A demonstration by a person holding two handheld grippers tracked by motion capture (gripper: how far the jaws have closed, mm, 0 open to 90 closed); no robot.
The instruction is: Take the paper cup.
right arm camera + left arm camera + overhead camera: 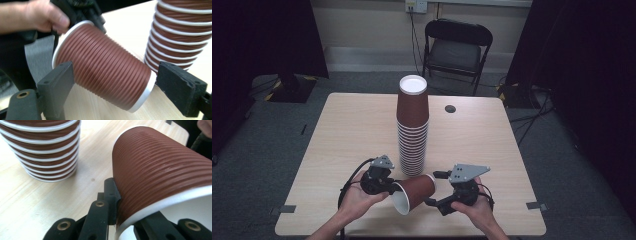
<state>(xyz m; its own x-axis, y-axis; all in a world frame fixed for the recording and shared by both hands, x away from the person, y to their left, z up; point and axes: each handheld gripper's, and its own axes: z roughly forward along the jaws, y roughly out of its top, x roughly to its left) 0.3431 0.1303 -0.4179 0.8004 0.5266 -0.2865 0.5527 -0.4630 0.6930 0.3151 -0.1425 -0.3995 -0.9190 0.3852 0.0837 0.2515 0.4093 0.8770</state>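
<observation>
The left tongs grip the rim of the brown cup, which lies sideways along the desk's near edge; the right tongs stand open around its base.

Left tongs, black and two-jawed, rose from the bottom edge and gripped the white rolled rim of a brown ribbed paper cup lying on its side: one jaw pressed the ribbed outer wall, the other sat inside the white mouth at lower right. The cup's closed base pointed away, toward the far edge. At upper left stood a stack of brown paper cups with white rims, apart from the held cup, on the pale wood-grain desk.
</observation>
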